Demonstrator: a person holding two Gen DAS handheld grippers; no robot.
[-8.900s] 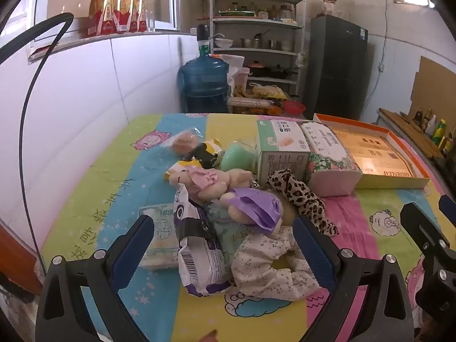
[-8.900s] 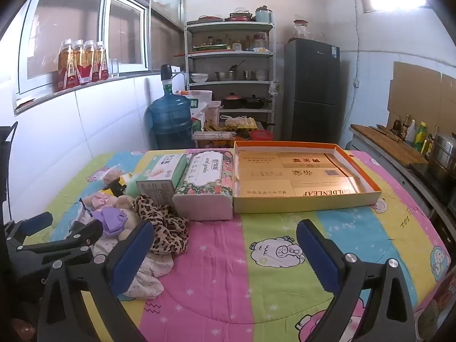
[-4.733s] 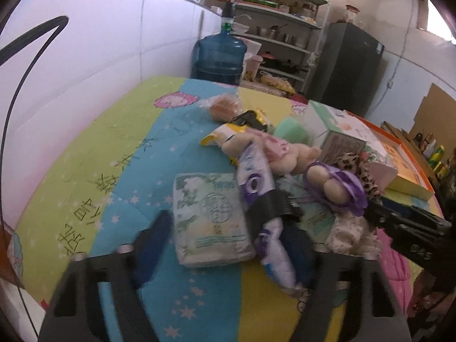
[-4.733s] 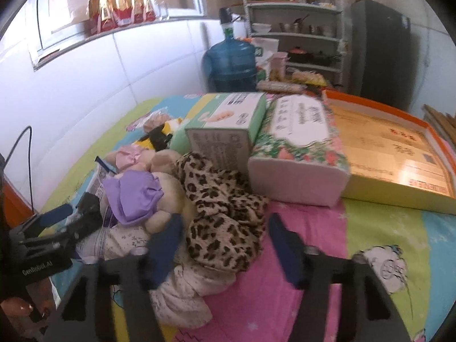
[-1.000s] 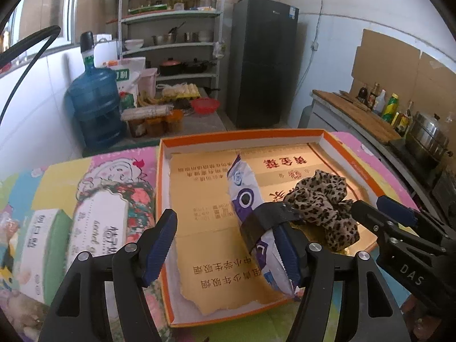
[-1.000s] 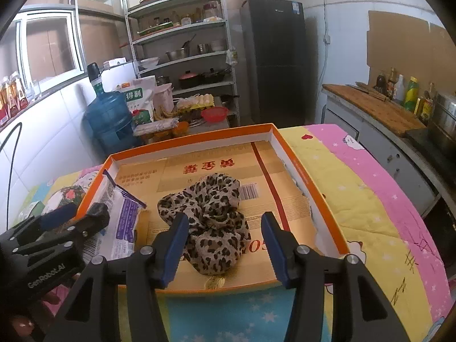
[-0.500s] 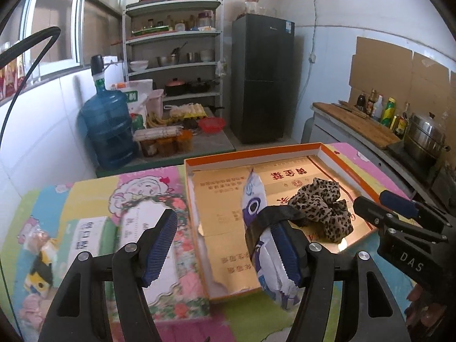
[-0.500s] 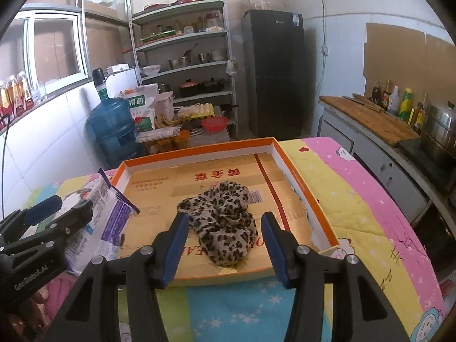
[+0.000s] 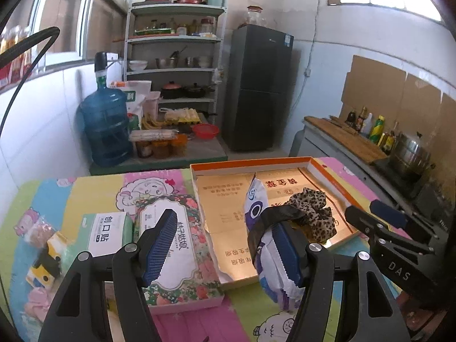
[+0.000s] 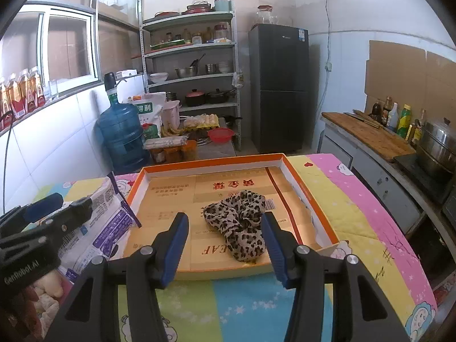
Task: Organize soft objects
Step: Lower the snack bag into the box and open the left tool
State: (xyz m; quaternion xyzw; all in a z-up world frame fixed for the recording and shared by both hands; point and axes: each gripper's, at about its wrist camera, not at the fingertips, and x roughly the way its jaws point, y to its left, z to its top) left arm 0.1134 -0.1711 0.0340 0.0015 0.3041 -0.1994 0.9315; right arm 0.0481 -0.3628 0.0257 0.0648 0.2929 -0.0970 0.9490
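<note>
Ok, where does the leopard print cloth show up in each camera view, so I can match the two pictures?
Left wrist view: leopard print cloth lies right of centre, inside the orange-rimmed box, just beyond the left gripper's right finger.
Right wrist view: the cloth lies at centre, in the box, beyond the right gripper.
Shared landmark: the black fridge behind the box.

On the surface (image 10: 356, 199) the tray (image 10: 287, 171) lies ahead of the right gripper's fingers (image 10: 178, 236), and the scrunchie (image 10: 239, 222) lies in it, just beyond and between them. The wipes pack (image 9: 270, 256) hangs against the right-hand one of the left gripper's fingers (image 9: 287, 253), over the tray's near edge. The tissue box (image 9: 173, 242) lies behind that gripper's other finger, with the smaller box (image 9: 107, 233) left of it.
</note>
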